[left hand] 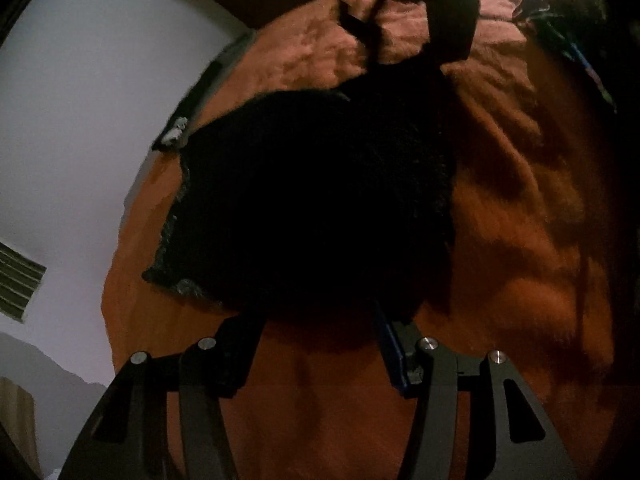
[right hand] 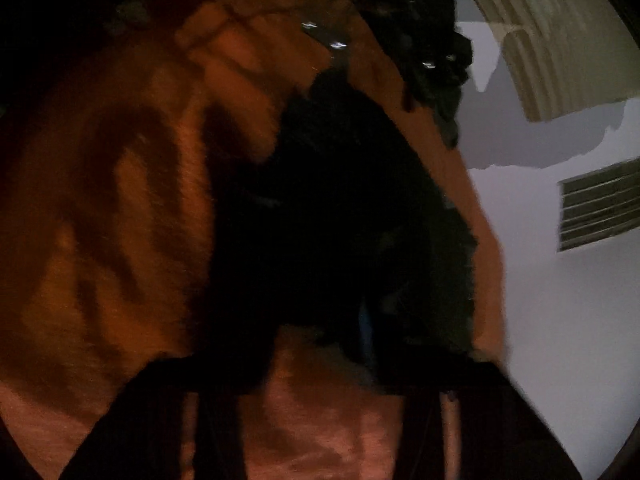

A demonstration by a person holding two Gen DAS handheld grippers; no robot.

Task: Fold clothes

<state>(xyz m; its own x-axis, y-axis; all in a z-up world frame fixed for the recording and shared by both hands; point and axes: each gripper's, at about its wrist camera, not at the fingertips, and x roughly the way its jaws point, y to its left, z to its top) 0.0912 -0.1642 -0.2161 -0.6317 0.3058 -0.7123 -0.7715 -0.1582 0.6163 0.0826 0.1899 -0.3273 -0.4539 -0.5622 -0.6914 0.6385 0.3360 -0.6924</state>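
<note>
No readable writing or labels in either view. An orange blanket (left hand: 520,208) covers the surface, with a pale wall (left hand: 80,100) and a slatted vent (right hand: 600,204) beyond its edge. The black garment (left hand: 312,200) lies on the blanket, long axis running near to far; the left gripper (left hand: 316,320) has fingers apart with fabric over the tips, the right gripper (right hand: 320,344) too dark and blurred to tell.

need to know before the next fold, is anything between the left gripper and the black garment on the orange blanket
Nothing visible stands between them. In the left wrist view the left gripper is open, its fingers spread right at the near edge of the black garment, which lies on the orange blanket. Whether the fingertips touch the cloth is too dark to tell.
</note>
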